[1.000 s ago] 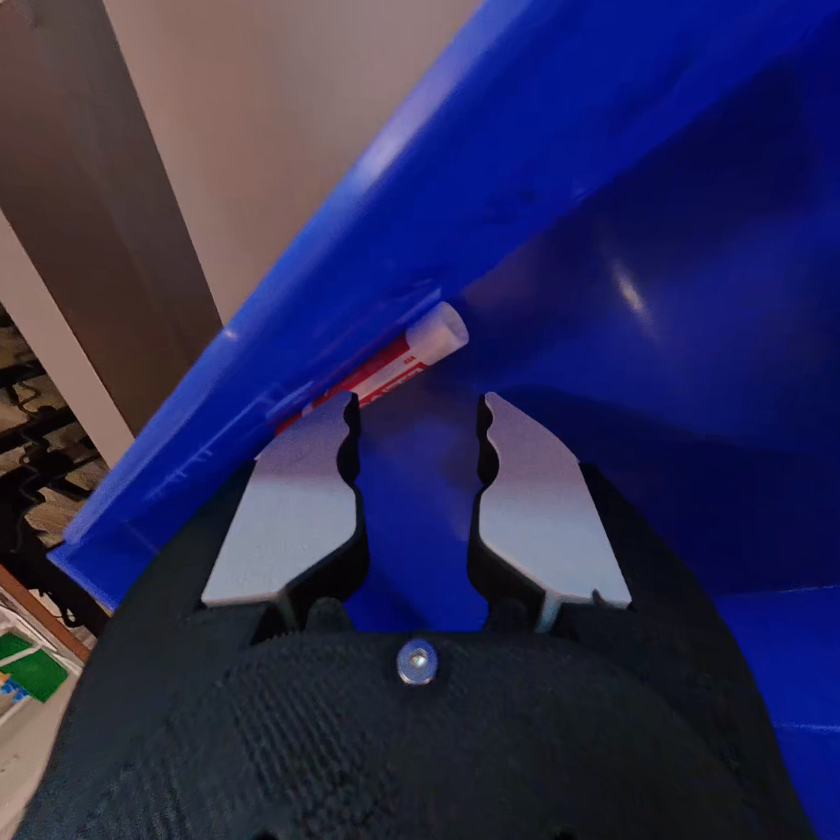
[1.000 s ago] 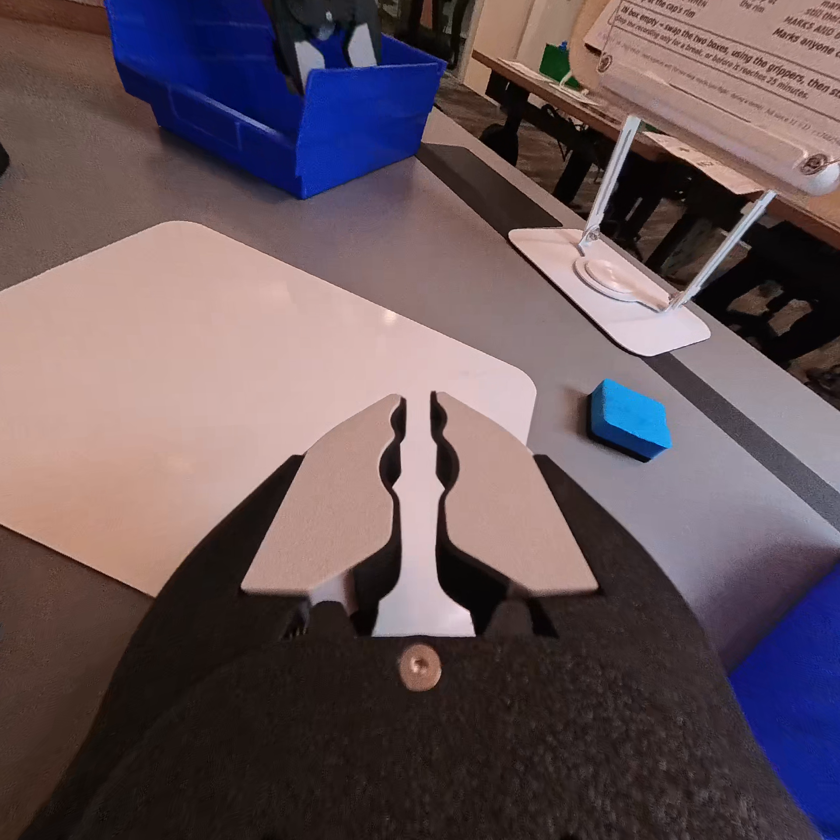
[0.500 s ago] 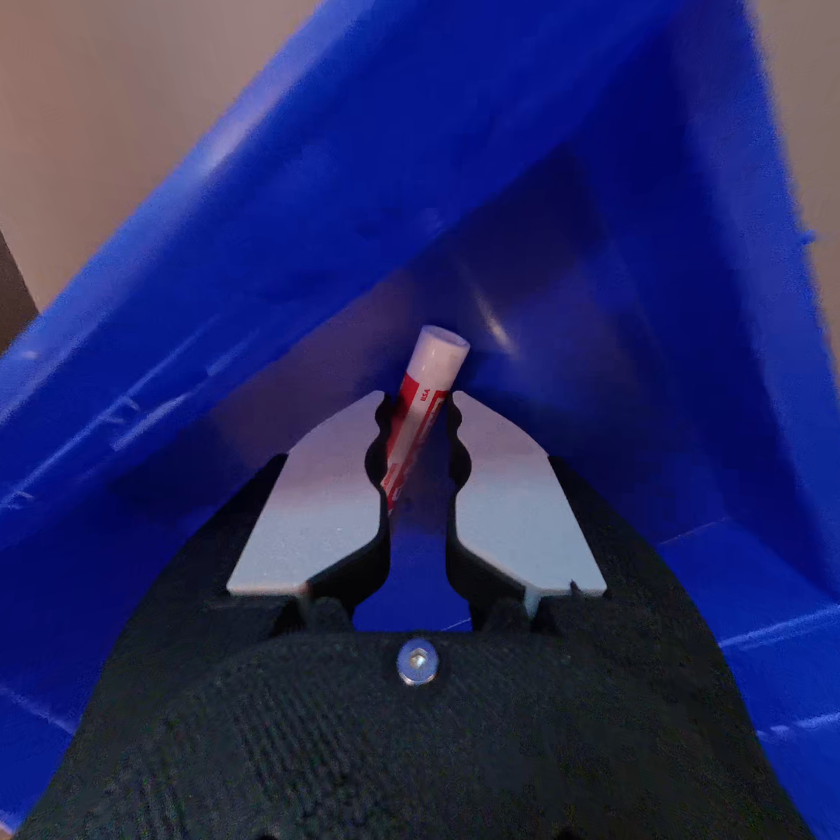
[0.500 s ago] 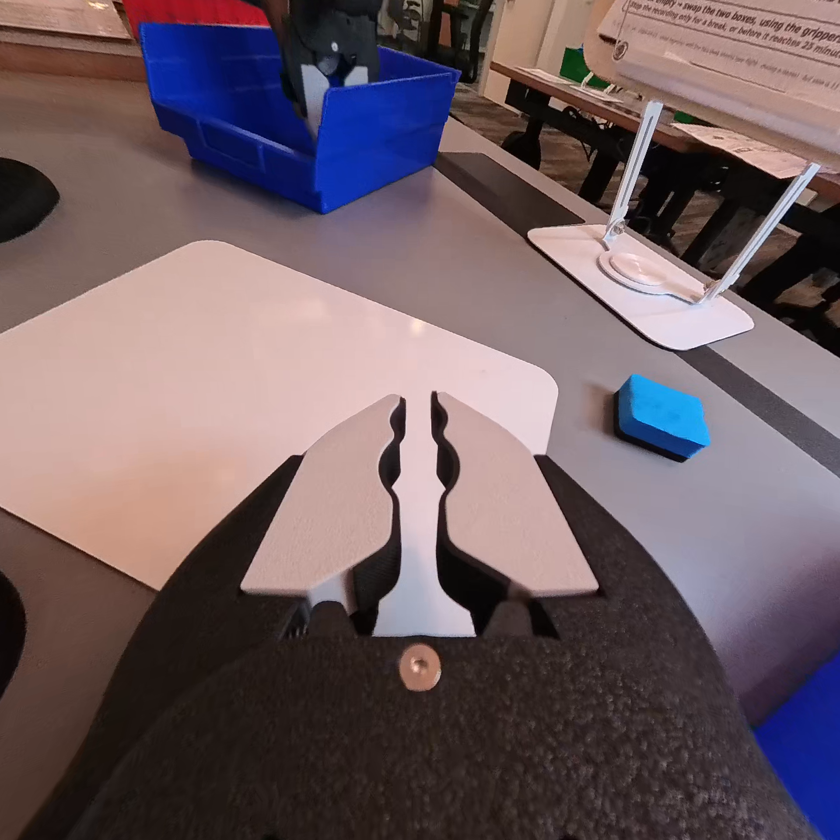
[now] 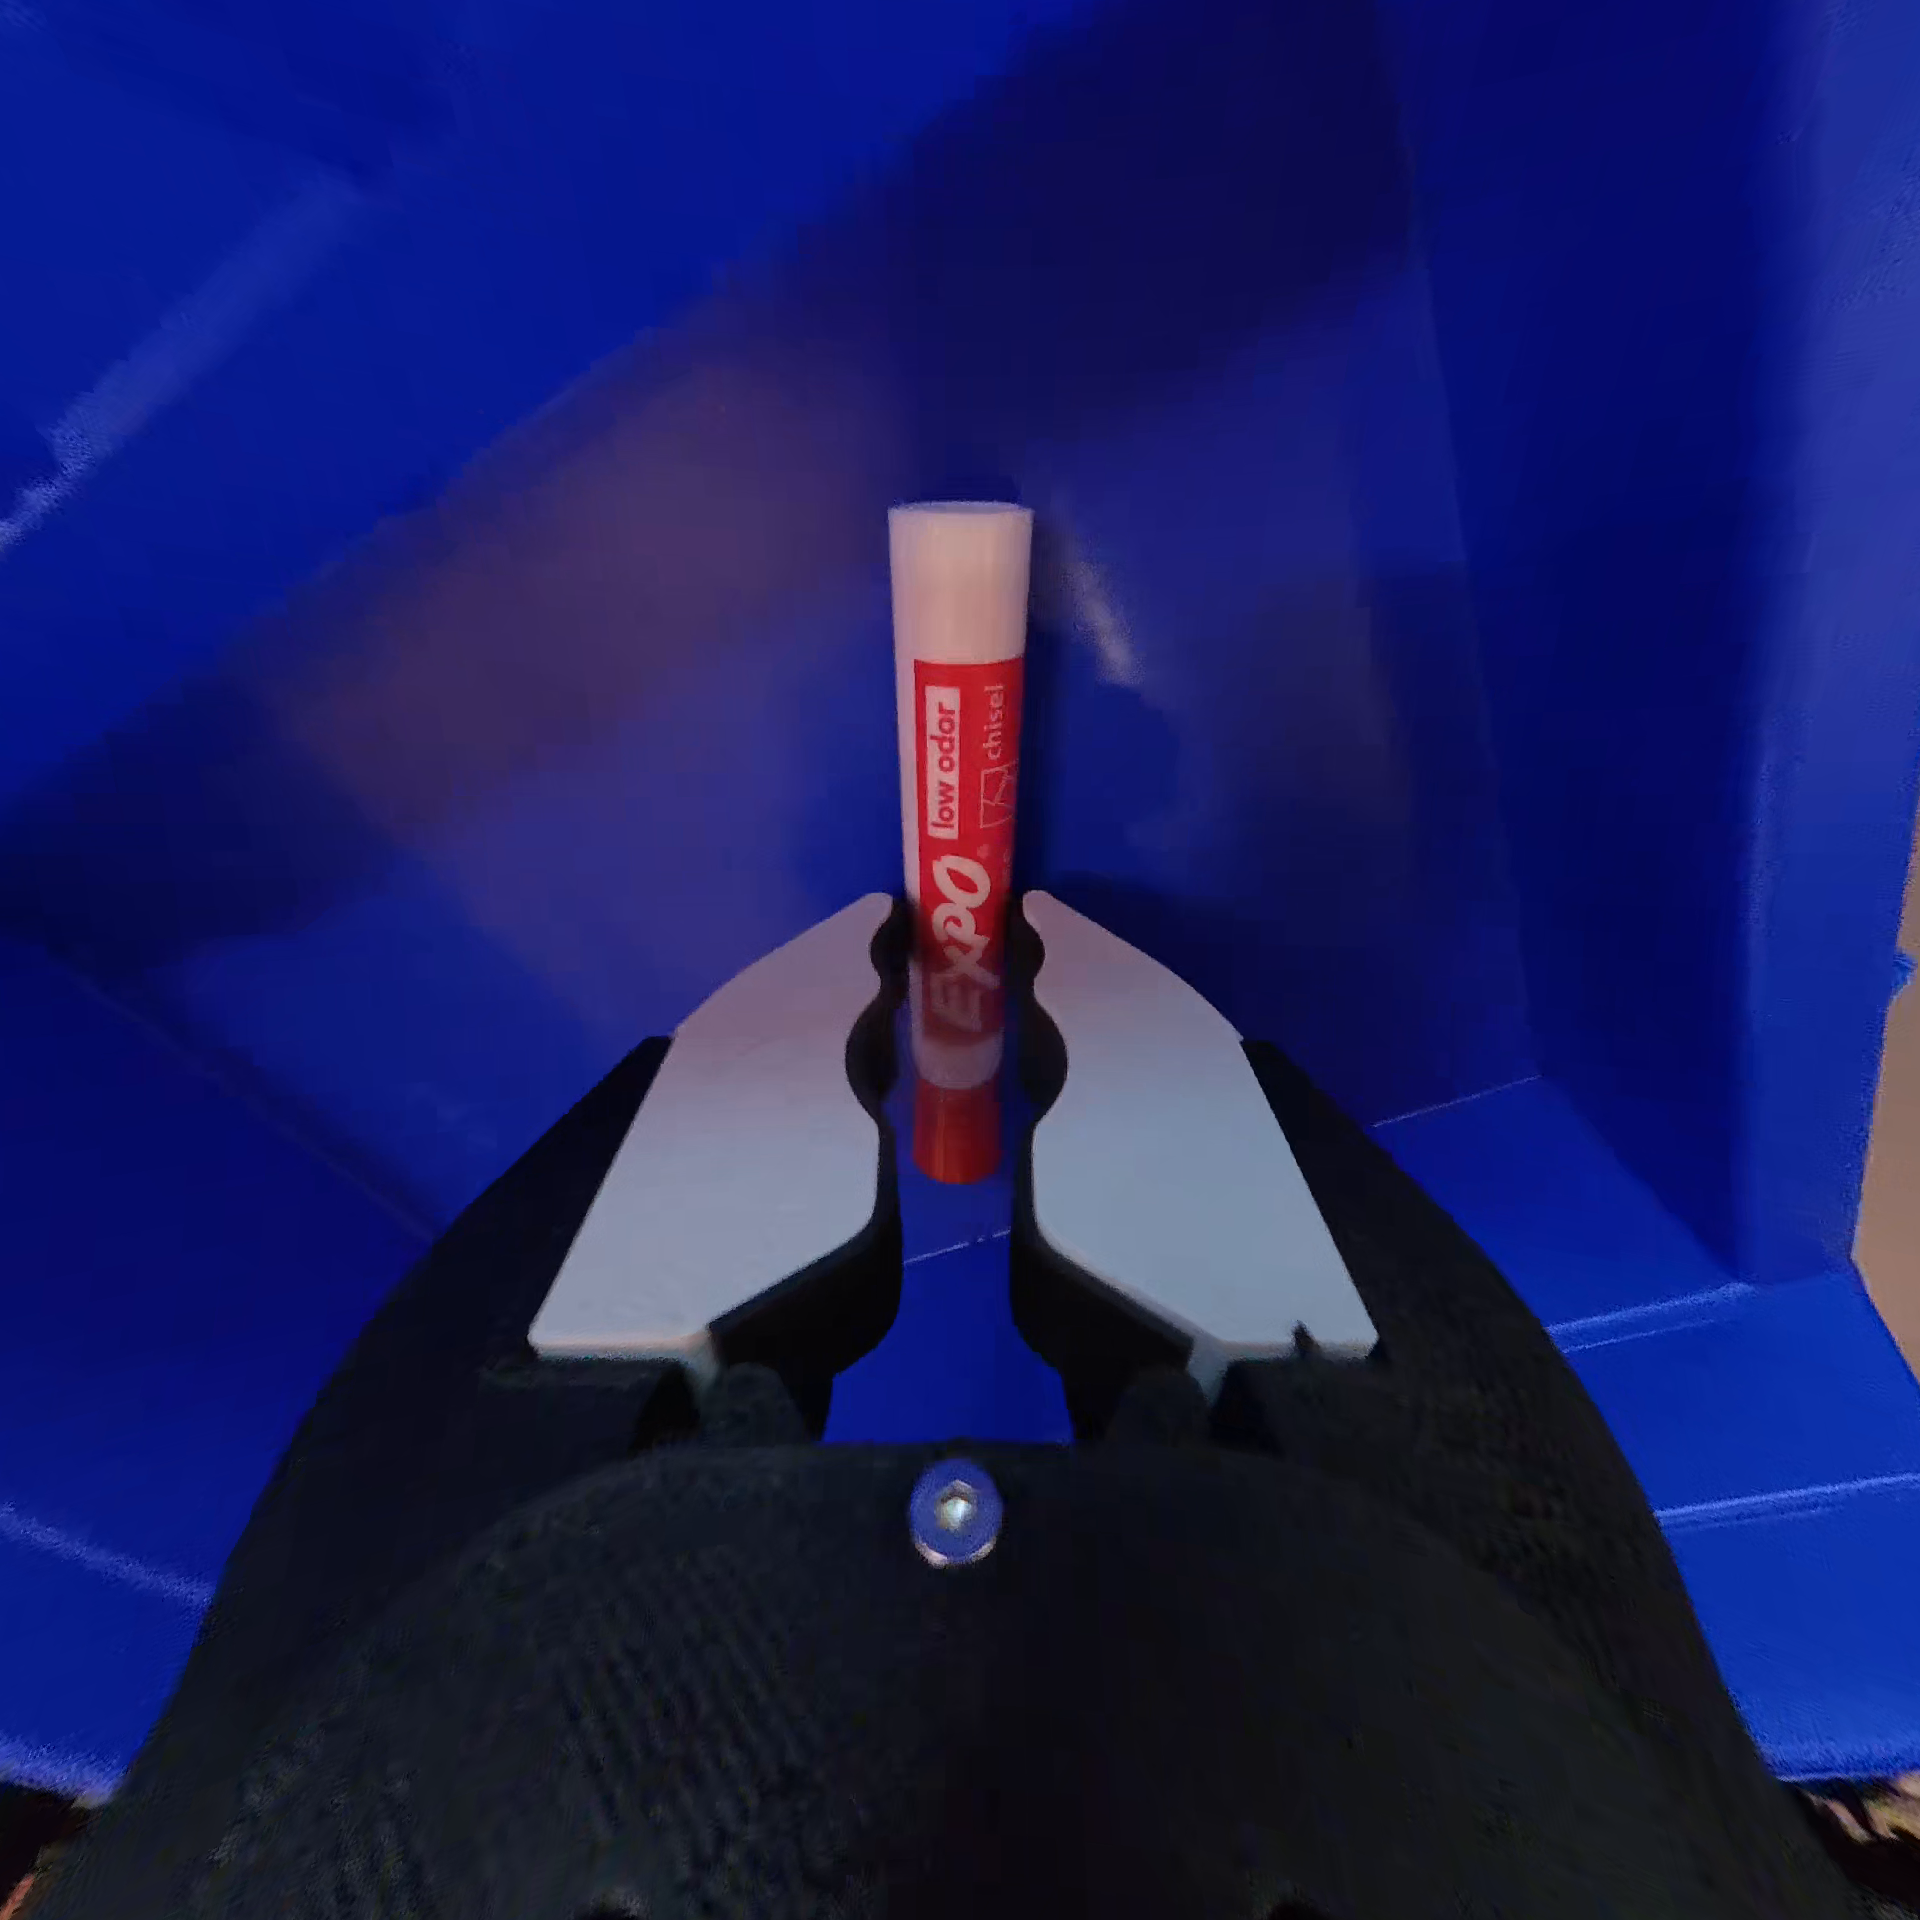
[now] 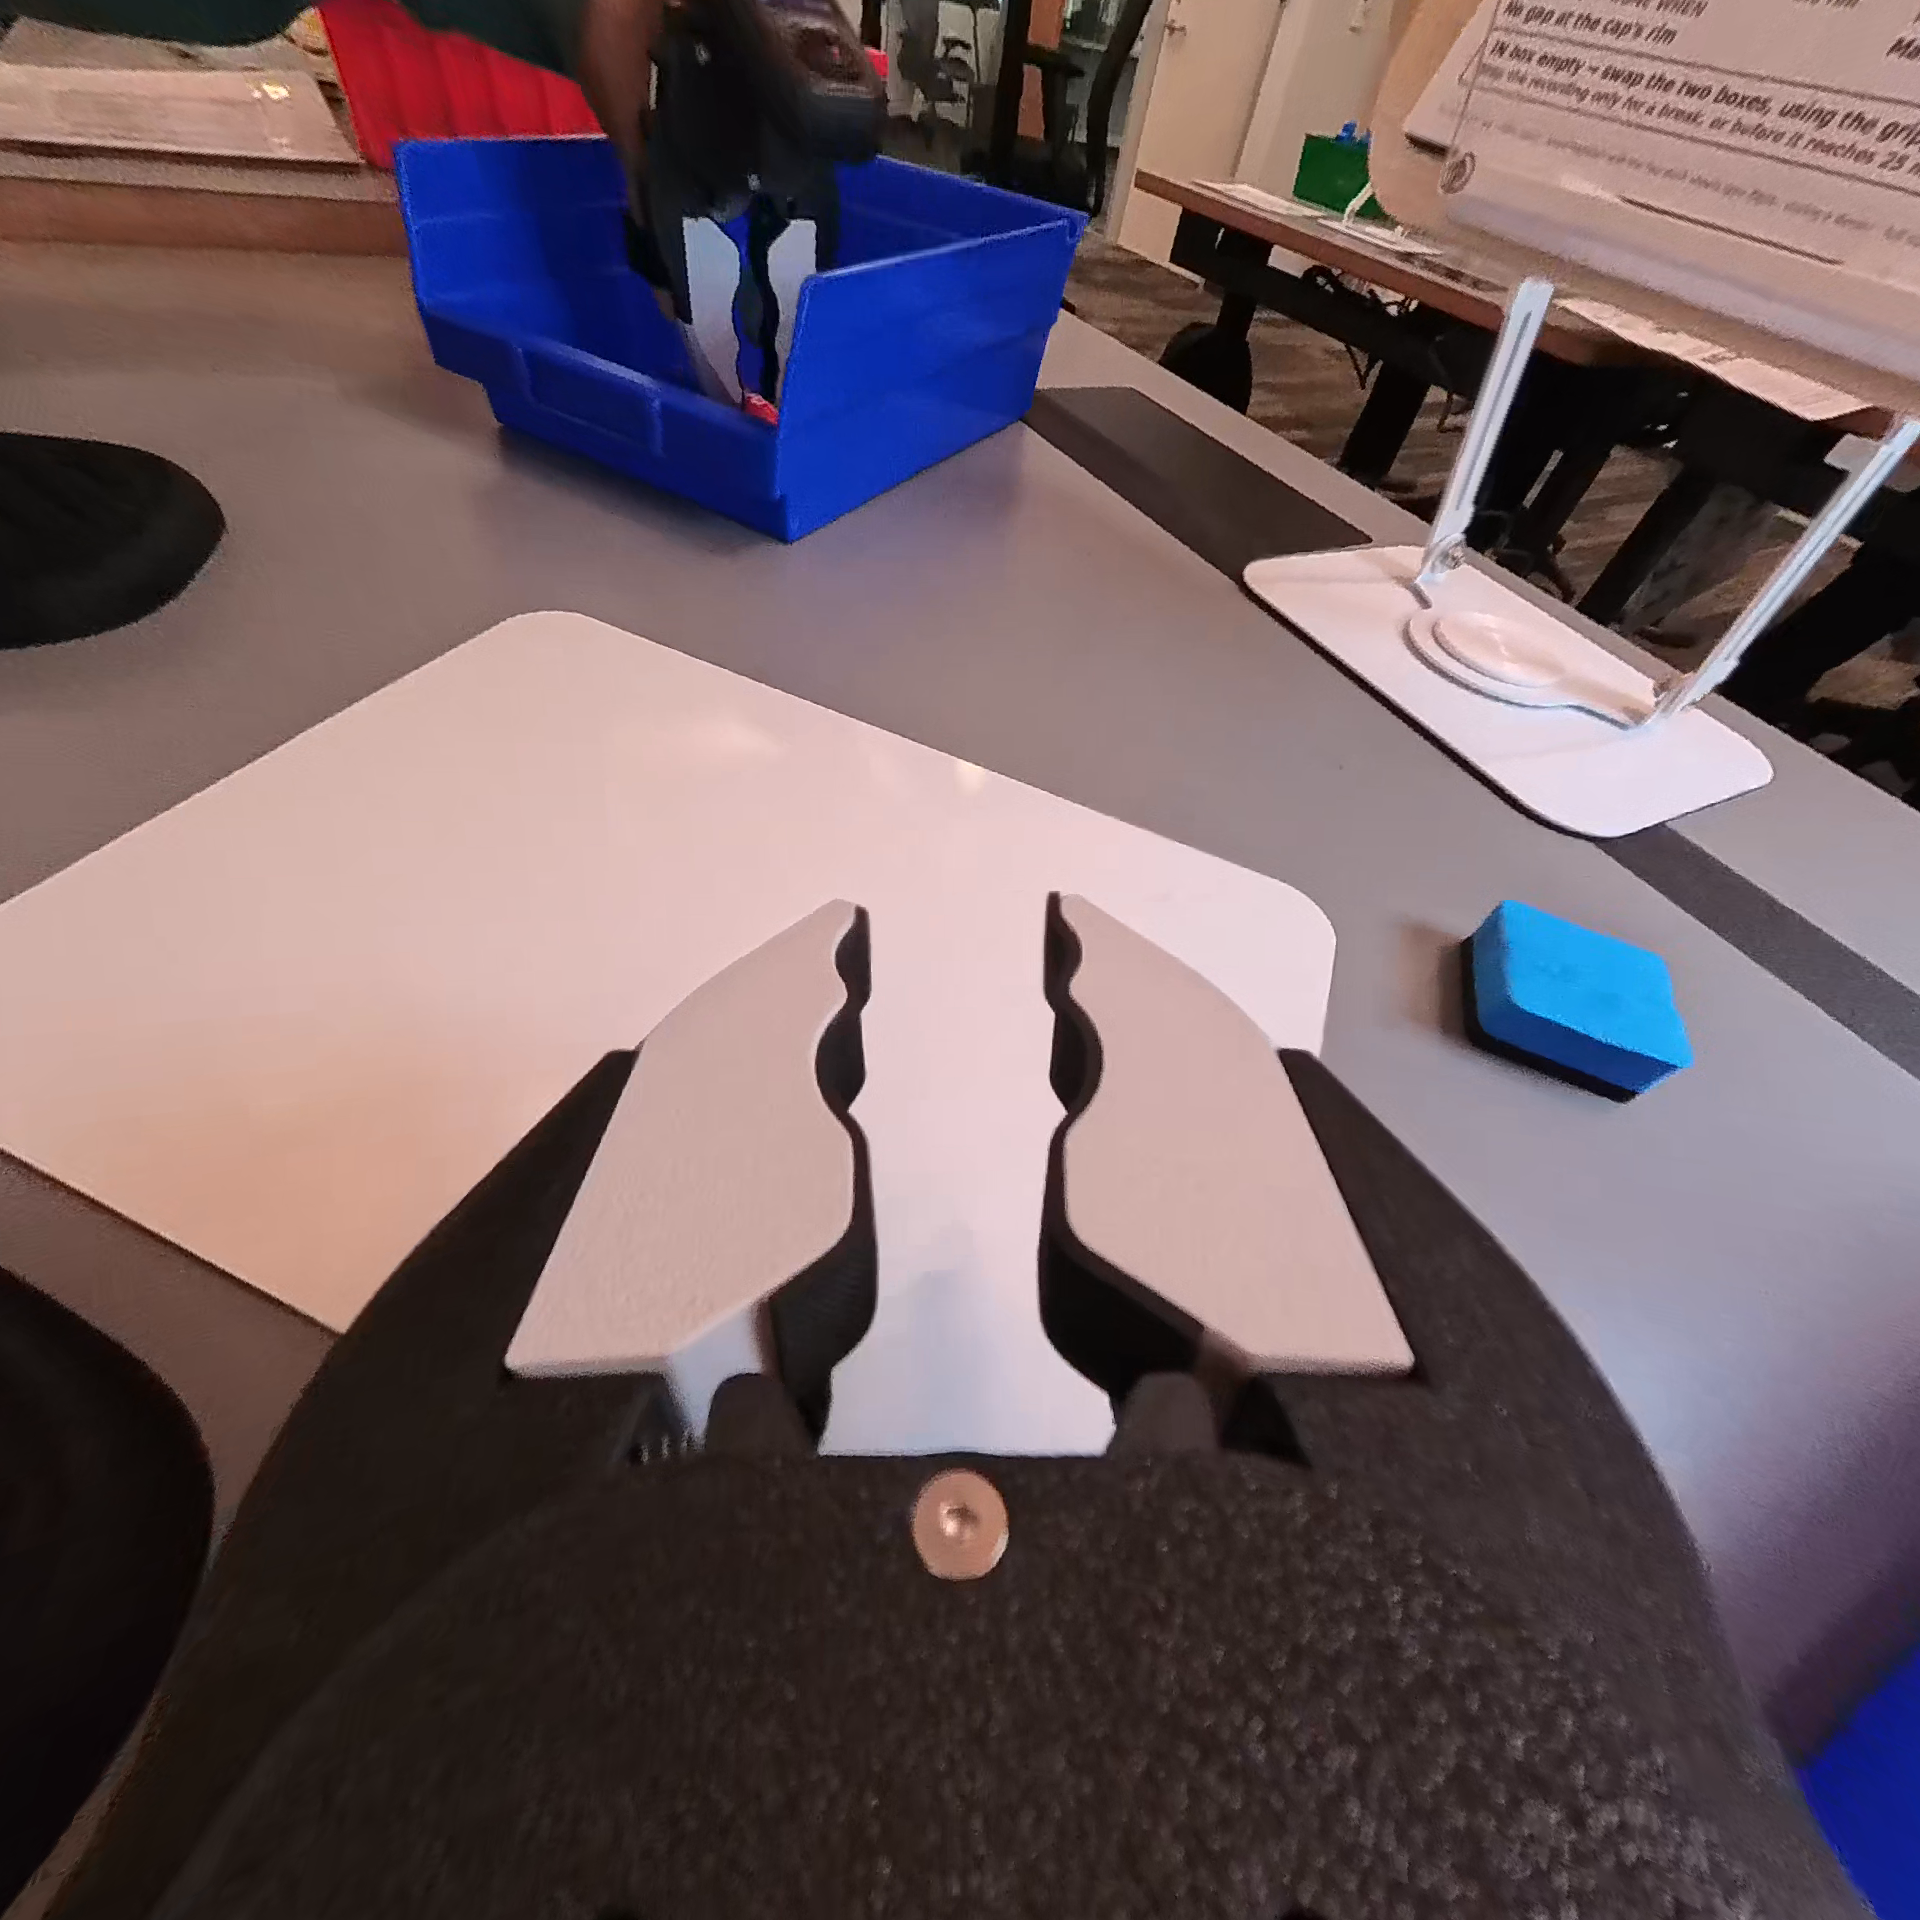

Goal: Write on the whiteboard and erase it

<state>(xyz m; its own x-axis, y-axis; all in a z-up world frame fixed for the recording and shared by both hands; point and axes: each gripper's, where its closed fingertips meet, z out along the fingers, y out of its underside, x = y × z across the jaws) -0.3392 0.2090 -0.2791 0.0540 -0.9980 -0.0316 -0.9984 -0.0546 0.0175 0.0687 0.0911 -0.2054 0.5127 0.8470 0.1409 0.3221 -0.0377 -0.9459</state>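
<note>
Since a second ago: left gripper (image 5: 958, 914) has swung off the bin wall and closed on the red-and-white dry-erase marker (image 5: 961, 727), which earlier lay along the wall of the blue plastic bin (image 5: 416, 520). Marker now sits between the finger tips, white end pointing away from the camera, red cap end back toward the gripper body. Fingers narrow, both tips against the barrel; looks like a grip.

Right gripper (image 6: 954, 914) fingers have parted from a near-closed slit to a medium gap, holding nothing. It hovers over the near edge of the flat white whiteboard with rounded corners (image 6: 520, 883), which lies on the grey table (image 6: 1039, 582) with no marks visible.

Right wrist view also shows the left gripper (image 6: 750, 312) reaching down inside the blue bin (image 6: 914, 374) at the far side of the table, a bit of red visible at its tips. Blue foam eraser with black base (image 6: 1569, 997) sits on the table just right of the whiteboard, apart from it. White stand with a printed sheet (image 6: 1507, 686) sits farther right.
</note>
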